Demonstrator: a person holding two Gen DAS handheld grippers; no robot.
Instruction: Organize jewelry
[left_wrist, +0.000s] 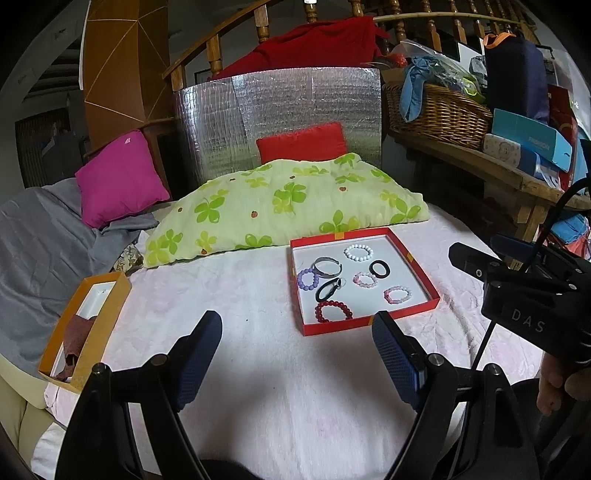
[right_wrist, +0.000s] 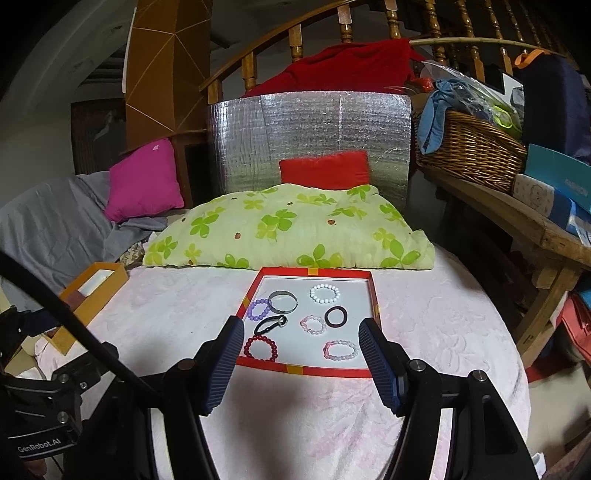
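Right wrist view: shallow red tray (right_wrist: 373, 295) holds seven mixed-colour beaded bracelets and rings

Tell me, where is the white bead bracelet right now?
The white bead bracelet lies in the red tray, toward its far right corner, right of the silver bangle and just beyond the black ring.

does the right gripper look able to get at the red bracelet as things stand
Probably yes: the right gripper is open and empty, the red bracelet lies uncovered near the tray's front wall, just ahead.
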